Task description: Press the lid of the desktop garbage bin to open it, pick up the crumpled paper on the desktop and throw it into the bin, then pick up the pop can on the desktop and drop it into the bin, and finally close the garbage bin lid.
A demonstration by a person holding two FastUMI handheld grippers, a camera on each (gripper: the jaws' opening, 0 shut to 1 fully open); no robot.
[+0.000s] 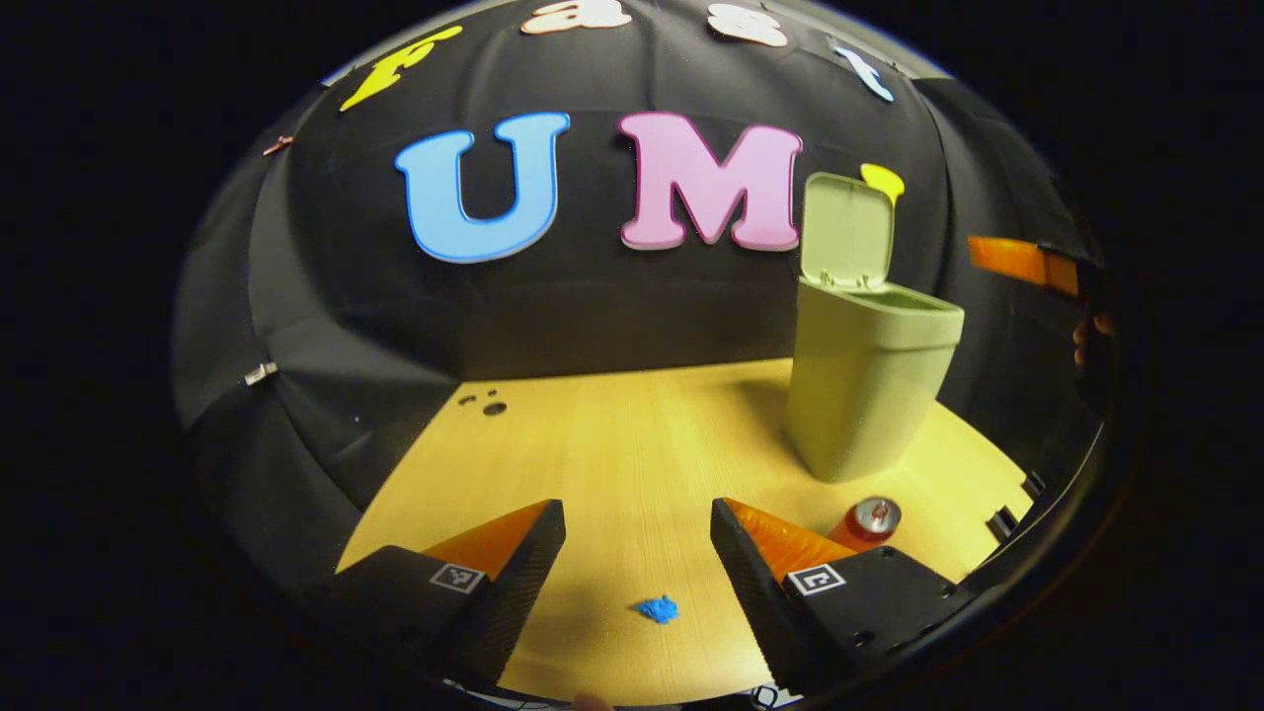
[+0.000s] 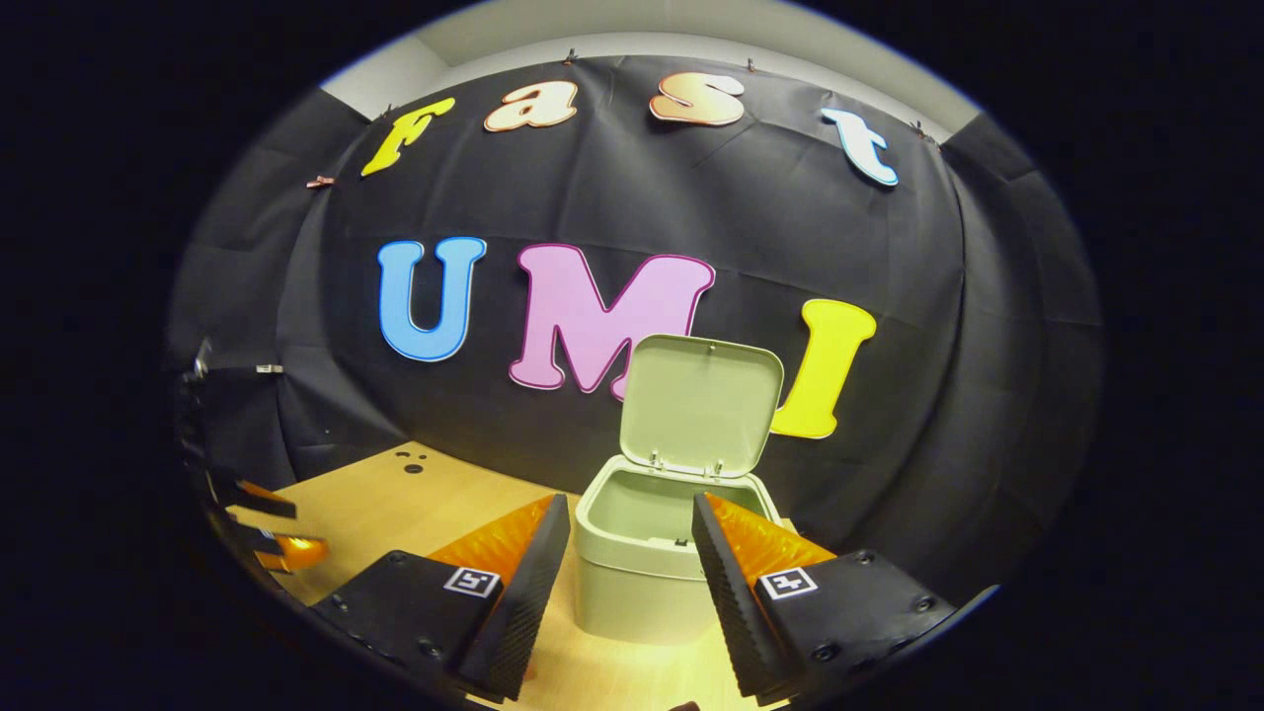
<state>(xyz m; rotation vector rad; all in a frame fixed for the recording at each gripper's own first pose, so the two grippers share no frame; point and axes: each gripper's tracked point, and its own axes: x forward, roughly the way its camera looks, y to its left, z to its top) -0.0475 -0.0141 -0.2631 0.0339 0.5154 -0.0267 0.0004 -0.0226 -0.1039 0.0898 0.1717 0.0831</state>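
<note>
Garbage bin (image 1: 869, 385): pale green plastic, tall body with rounded corners, slightly narrower toward the base. It stands upright on the wooden desktop (image 1: 612, 444), near the back wall and to the right in the left gripper view. Lid (image 1: 847, 229): same green, hinged at the rear, raised upright so the mouth is open; two small hinge tabs show along its lower edge. In the right gripper view the bin (image 2: 642, 592) sits straight ahead, rim visible, interior pale; contents cannot be made out.

Crumpled paper (image 1: 658, 608): small, bright blue, irregular wad, lying on the desktop between the left gripper's fingers and apart from both.

Pop can (image 1: 869, 521): red-orange body, silvery top facing the camera, resting on the desktop just in front of the bin's base, partly behind the left gripper's right-hand finger.

Left gripper (image 1: 638, 553): jaws wide apart, holding nothing, low over the desktop.

Right gripper (image 2: 630, 563): jaws wide apart, empty, framing the bin's front.
</note>
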